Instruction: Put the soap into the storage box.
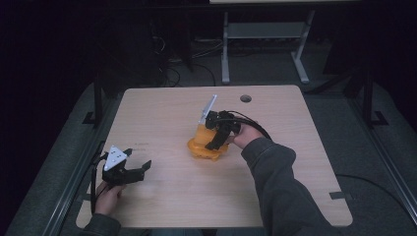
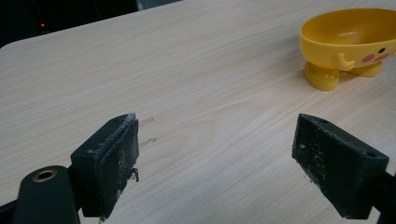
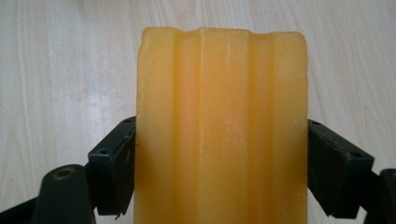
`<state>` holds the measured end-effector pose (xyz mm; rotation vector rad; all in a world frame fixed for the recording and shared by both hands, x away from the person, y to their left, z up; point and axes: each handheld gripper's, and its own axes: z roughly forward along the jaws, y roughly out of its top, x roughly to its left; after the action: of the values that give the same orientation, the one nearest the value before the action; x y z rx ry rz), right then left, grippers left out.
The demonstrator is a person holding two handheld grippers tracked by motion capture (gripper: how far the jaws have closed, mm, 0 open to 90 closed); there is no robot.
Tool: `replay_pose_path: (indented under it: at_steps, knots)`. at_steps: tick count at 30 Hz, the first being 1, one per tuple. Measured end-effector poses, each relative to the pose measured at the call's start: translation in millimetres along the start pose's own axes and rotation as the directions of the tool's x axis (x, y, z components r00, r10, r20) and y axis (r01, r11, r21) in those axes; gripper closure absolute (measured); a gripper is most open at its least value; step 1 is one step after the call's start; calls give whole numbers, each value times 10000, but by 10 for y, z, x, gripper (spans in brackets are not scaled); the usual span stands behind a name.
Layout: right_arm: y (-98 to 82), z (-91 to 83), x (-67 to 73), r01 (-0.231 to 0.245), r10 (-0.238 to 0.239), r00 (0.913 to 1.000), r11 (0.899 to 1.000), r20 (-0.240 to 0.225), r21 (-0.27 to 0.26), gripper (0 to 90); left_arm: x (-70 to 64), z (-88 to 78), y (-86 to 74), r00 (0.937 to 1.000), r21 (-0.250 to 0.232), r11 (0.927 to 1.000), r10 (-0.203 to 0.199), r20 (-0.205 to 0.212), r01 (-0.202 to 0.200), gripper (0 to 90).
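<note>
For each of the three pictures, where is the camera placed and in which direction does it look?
High view: fixed above the person's side, looking forward and down on the table; both forearms, left gripper and right gripper show.
Left gripper view: rides on the left gripper, looking between its open jaws across the table to the yellow bowl.
Right gripper view: rides on the right gripper, looking down at the orange block between its jaws.
Shared: the high view and the left gripper view both show the bowl.
</note>
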<state>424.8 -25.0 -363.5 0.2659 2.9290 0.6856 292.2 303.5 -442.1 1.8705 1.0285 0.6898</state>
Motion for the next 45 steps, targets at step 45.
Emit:
replay_pose_path:
  at_steps: [45]
  knots:
    - [111, 333, -26, -17, 42, 9988, 9988, -485, 499, 203, 6, -1, 2, 10000, -11, 10000, -29, -15, 29, 140]
